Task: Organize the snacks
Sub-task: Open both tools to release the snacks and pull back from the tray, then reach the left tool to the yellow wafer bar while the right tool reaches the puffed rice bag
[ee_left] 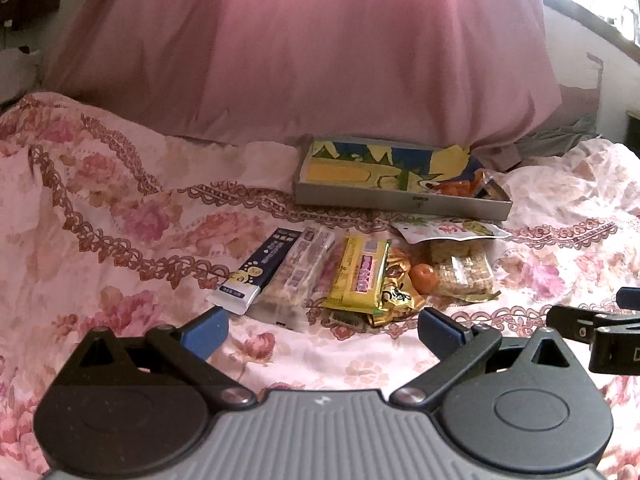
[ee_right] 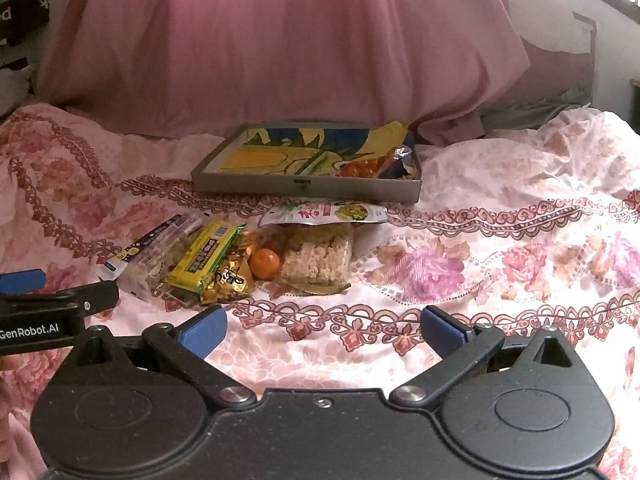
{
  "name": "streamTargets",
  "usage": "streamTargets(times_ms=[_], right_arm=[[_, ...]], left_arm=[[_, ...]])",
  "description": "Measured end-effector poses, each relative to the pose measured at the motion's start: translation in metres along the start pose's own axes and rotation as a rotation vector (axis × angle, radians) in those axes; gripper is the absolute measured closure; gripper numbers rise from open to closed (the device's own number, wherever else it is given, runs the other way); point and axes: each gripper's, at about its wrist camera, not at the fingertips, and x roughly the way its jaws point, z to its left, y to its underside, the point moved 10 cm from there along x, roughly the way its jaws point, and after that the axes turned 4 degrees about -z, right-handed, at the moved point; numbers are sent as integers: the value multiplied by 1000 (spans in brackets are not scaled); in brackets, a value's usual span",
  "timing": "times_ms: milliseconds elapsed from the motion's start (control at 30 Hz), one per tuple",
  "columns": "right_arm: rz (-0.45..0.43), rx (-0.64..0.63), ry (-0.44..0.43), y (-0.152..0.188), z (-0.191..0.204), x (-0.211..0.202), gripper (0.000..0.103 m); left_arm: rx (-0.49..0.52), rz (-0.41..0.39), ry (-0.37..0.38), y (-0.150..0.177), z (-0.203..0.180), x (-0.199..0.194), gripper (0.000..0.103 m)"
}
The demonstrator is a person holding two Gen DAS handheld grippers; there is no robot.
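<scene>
Fingers (ee_left: 206,330) of both grippers apart; one orange (ee_left: 425,278), one box (ee_left: 400,200).

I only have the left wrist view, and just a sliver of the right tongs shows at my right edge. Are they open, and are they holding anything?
Observer: The right tongs are open and empty, over the floral bedspread.
Operator: Where is the snack pile from their side?
Observer: Ahead and to their left. The clear rice-crisp bag is the end of the pile nearest their centre line, with the orange just left of it.
Operator: How close are my left tongs to the pile from there?
Observer: The left tongs come in at the left edge of the right wrist view, with one blue tip near the blue-and-white packet. I can't tell whether they touch.
</scene>
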Motion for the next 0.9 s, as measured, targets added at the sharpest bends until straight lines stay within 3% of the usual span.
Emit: streamTargets(times_ms=[367,767,900], right_arm=[[36,1,-1,2,1,16,1],[39,-61,11,-10,-4,41,1],[49,-25,22,-13,-15,51,1]], left_arm=[[-58,41,-7,-1,11,18,0],[-31,74,-16,-9,12,48,0],[-10,69,-25,-14,11,58,0]])
